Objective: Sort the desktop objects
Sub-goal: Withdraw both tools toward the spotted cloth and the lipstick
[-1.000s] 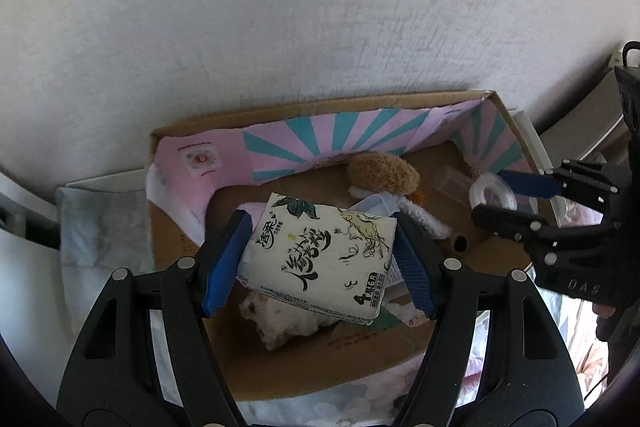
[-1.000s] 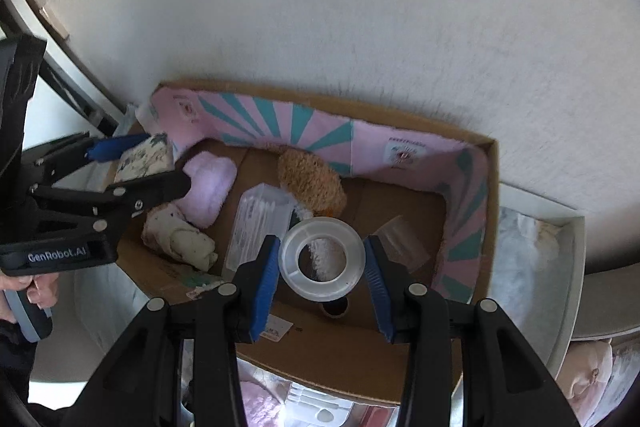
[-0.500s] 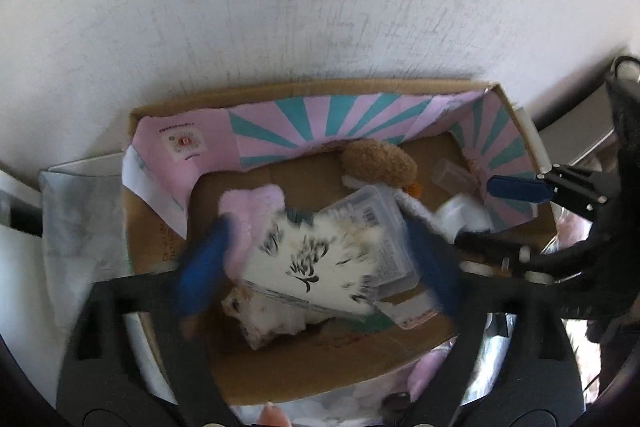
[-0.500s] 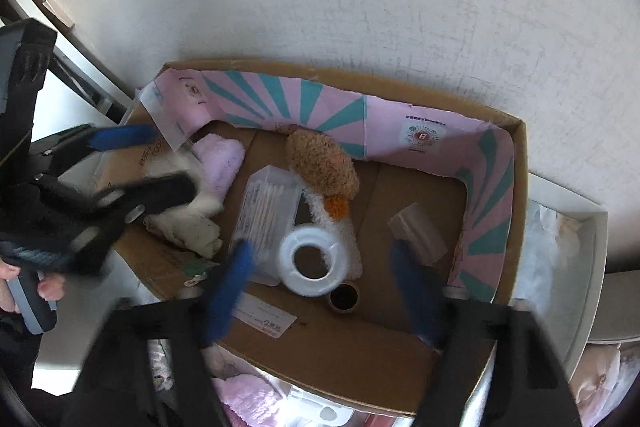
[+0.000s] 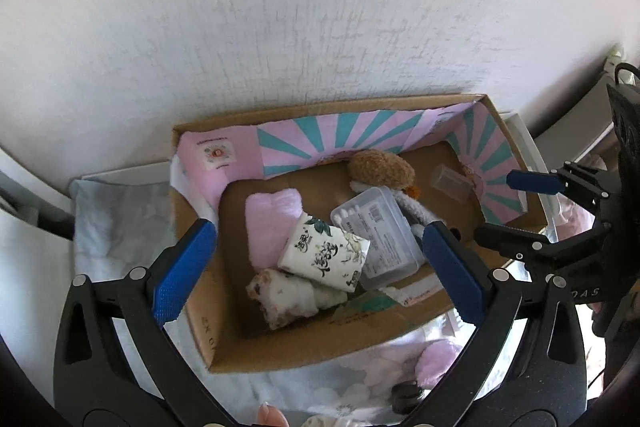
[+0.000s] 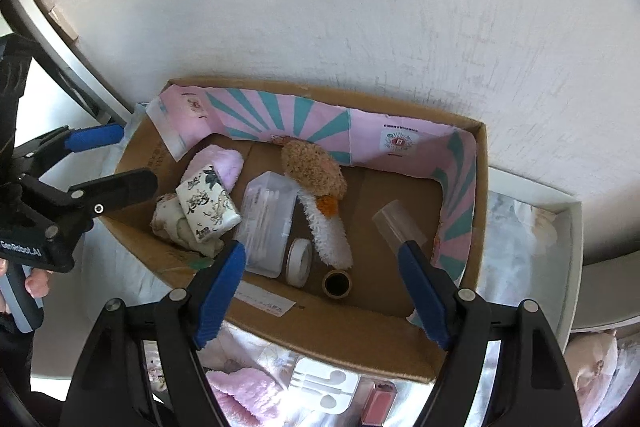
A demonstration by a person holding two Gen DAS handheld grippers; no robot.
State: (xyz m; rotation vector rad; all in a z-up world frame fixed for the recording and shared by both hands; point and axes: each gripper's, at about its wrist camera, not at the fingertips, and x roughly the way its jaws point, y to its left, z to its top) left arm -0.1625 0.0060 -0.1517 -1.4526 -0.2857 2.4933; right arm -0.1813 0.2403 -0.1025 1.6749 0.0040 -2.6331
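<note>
Each camera sits on its own gripper and looks steeply down along the fingers into one cardboard box [image 5: 320, 351] set against a white wall [image 5: 300, 7]. Both views share the whole box interior at close range. The left view shows the right gripper [image 5: 516, 209] at 3 o'clock; the right view shows the left gripper [image 6: 116, 159] at 9 o'clock.
</note>
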